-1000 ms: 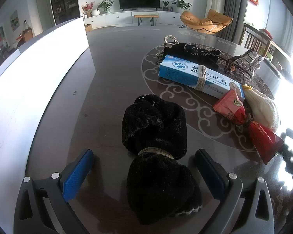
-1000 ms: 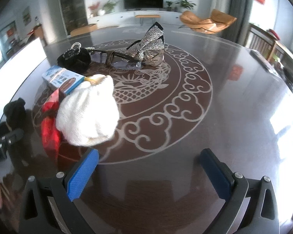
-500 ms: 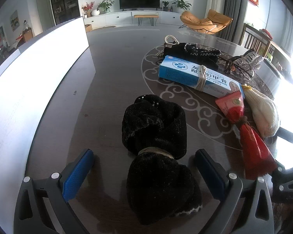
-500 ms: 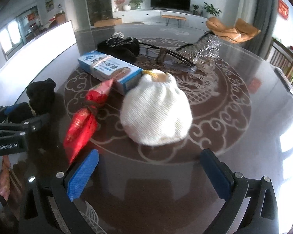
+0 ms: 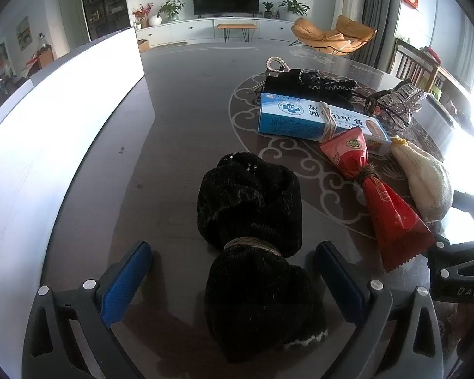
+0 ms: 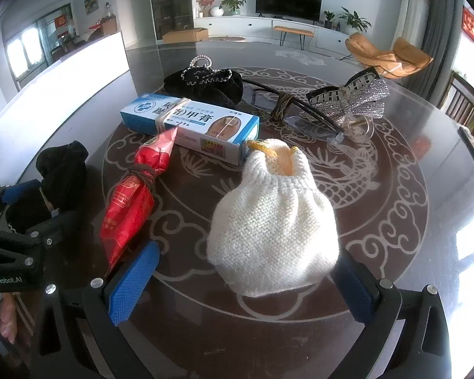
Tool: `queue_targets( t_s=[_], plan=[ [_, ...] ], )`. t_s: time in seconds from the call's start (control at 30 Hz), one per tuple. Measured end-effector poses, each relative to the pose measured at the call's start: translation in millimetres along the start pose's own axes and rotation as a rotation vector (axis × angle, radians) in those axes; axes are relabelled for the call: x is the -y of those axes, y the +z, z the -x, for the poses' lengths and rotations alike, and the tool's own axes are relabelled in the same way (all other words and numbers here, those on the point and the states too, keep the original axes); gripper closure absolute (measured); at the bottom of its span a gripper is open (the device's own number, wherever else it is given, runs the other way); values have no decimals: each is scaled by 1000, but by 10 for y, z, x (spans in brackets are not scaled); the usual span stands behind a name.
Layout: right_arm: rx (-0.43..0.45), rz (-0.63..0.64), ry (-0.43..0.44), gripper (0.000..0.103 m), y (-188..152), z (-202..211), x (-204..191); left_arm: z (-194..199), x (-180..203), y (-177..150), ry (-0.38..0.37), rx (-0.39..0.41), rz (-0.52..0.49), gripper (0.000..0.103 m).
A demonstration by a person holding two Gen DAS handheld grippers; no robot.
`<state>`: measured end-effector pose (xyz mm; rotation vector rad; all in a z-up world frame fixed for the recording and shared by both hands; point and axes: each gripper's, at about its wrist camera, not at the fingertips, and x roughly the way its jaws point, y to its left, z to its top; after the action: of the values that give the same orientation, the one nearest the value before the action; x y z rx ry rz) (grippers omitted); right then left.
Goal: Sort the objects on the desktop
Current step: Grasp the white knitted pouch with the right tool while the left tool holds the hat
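Note:
A black fuzzy bundle tied with a band lies between the fingers of my left gripper, which is open and straddles its near half. A white knit pouch with a yellow mouth sits just ahead of my right gripper, also open, its blue pads on either side of the pouch's near end. Left of the pouch lies a red foil packet tied at the middle. Behind it is a blue and white ointment box with a rubber band.
Further back lie a black pouch with a pearl loop, glasses and a silver bow clip. A white panel stands along the table's left side. The left gripper's body sits close to the red packet.
My right gripper has swung left and closed in on the white pouch, which now sits between its pads. The red packet shifted slightly. My left gripper stayed still.

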<state>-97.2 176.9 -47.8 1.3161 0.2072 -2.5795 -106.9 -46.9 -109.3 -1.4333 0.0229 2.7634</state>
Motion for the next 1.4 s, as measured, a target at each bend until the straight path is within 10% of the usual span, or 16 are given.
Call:
queue_targets(
  t_s=[1.4],
  plan=[
    [-1, 2, 4, 0, -3, 29, 47, 0, 10, -3, 0, 2, -2, 0]
  ],
)
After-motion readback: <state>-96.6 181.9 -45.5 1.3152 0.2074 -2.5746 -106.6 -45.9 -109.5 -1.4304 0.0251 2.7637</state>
